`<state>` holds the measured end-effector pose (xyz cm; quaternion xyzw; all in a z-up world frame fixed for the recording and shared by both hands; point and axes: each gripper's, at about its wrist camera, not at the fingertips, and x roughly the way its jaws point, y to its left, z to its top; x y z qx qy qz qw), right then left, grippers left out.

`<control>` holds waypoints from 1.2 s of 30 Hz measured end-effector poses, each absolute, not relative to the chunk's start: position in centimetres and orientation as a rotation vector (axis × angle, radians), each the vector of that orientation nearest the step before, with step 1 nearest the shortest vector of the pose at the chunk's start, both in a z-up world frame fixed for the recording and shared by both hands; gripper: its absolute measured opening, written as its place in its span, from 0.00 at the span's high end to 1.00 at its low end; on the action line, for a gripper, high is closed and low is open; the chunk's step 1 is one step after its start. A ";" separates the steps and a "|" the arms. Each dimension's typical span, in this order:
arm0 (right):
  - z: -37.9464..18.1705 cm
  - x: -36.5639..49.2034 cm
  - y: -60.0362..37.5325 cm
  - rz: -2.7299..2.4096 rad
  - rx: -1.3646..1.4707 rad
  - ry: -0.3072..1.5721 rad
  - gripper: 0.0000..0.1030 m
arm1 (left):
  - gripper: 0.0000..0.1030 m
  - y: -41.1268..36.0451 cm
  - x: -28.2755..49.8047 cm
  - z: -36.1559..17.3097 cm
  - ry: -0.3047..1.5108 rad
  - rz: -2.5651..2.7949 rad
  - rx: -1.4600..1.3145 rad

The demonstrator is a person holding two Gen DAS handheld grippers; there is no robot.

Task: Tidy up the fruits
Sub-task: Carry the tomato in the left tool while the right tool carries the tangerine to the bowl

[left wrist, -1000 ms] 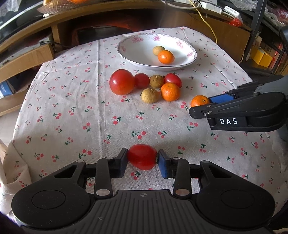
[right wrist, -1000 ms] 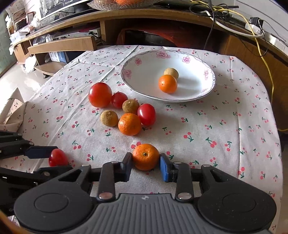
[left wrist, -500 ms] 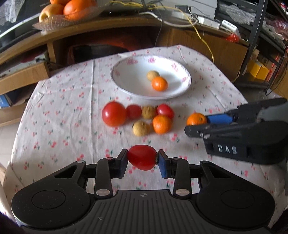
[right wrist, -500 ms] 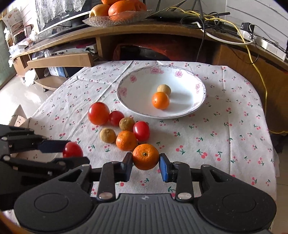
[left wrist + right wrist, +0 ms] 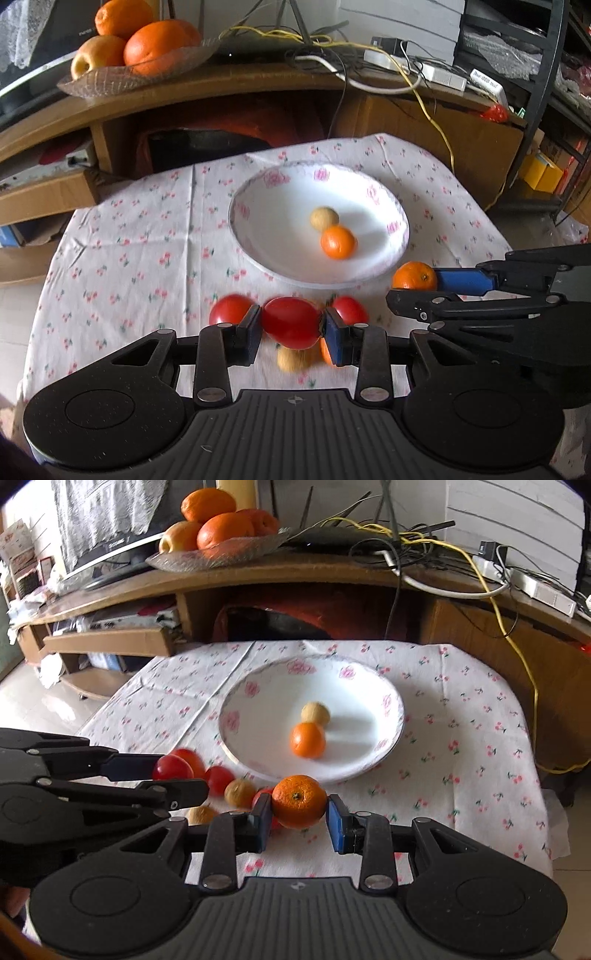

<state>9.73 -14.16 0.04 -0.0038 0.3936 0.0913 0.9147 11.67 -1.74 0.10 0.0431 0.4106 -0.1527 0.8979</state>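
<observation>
The left tongs (image 5: 291,328) are clamped on an oval red tomato (image 5: 291,323) at lower centre of the left view. The right tongs (image 5: 299,812) pinch a small round orange mandarin (image 5: 299,801) at centre frame. Both fruits are held just short of the white flower-rimmed ceramic bowl (image 5: 369,764), which contains another orange mandarin (image 5: 307,739) touching a tan round fruit (image 5: 315,713), on the cherry-print cloth-covered counter (image 5: 461,746).

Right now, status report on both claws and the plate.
Left claw shut on red tomato. Right claw shut on orange. Plate ahead, unobstructed.
</observation>
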 end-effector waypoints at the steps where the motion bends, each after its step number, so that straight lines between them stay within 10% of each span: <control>1: 0.1 10.0 -14.2 0.182 -0.009 0.808 0.67 | 0.58 -1.9 12.0 0.1 0.848 -0.314 0.092; 36: -1.7 16.9 -16.2 0.101 0.036 0.823 0.67 | 0.59 -3.9 18.6 -1.6 0.872 -0.287 0.117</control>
